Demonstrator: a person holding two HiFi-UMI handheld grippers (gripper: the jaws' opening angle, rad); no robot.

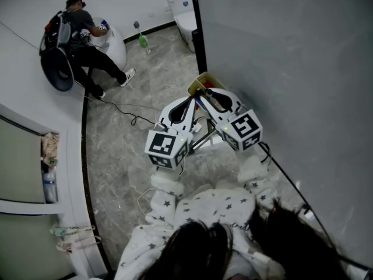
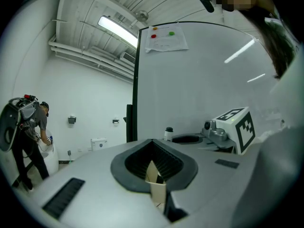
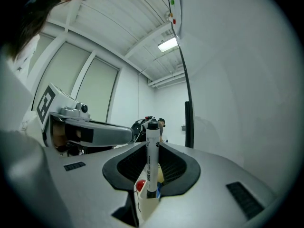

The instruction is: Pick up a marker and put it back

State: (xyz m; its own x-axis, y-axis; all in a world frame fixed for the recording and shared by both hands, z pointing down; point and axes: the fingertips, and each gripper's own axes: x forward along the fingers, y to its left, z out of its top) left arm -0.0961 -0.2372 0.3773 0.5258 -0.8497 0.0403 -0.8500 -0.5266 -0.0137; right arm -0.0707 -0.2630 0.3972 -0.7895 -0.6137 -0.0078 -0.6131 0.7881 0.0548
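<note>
In the head view both grippers point away from me at a beige pen cup point(image 1: 202, 81) held up above the floor. My left gripper point(image 1: 194, 98) is shut on the cup's wall, which shows as a beige strip point(image 2: 157, 180) between its jaws point(image 2: 159, 172). My right gripper point(image 1: 205, 95) is shut on a white marker with a black cap point(image 3: 152, 156). The marker stands upright, its lower end in the cup point(image 3: 145, 201) beside a red item point(image 3: 140, 185) and a blue one. From the left gripper view the marker's cap point(image 2: 168, 132) shows at the right gripper's tips.
A large grey panel point(image 1: 280, 69) with a black edge post stands close on the right. A cable point(image 1: 125, 111) runs over the marble floor. At the back left, another person point(image 1: 81, 34) bends over a white tank; a green bottle point(image 1: 143, 39) and a toilet point(image 1: 185, 13) are nearby.
</note>
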